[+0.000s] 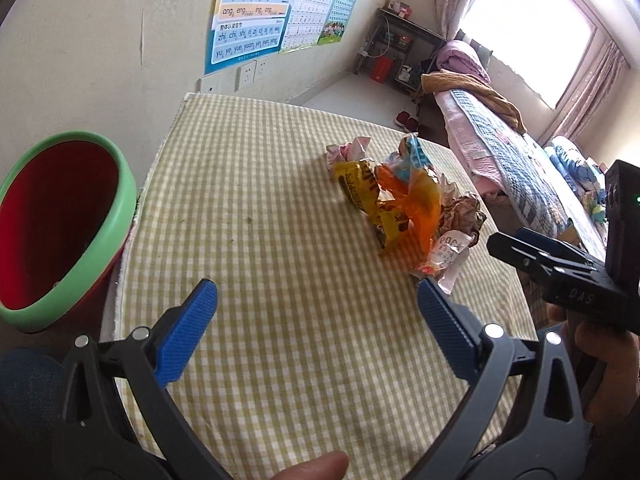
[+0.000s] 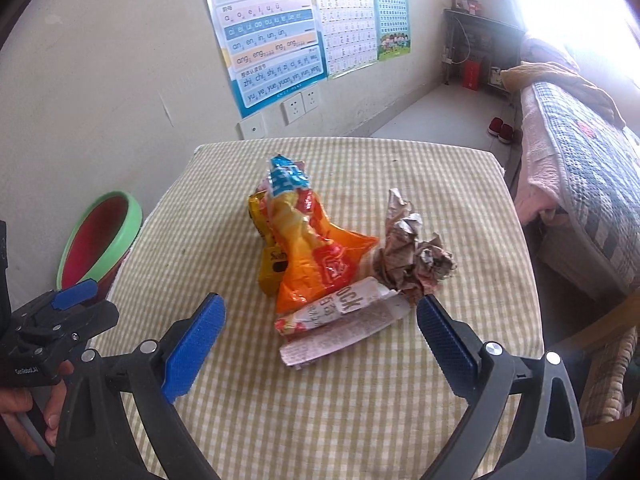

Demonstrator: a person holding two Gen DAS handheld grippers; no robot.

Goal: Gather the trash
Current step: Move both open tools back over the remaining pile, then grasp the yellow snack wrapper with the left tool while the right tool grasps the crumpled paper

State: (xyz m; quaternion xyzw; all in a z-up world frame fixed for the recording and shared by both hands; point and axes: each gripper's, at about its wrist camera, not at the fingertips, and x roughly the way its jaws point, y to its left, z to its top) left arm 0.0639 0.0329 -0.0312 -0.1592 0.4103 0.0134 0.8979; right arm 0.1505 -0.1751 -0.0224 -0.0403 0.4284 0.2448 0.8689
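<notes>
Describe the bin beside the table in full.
The bin is a round red plastic container with a thick green rim. It stands off the table's left edge, by the wall, rim against the checked cloth. What shows of its inside looks empty. Neither tongs touch it; the trash pile lies apart on the table.

Crumpled wrappers heaped beside bin

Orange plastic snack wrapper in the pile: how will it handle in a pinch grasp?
The orange plastic snack wrapper looks thin and crumpled, so probably floppy and light. Its glossy film may slip. It overlaps the yellow wrapper, which could drag along.
</notes>
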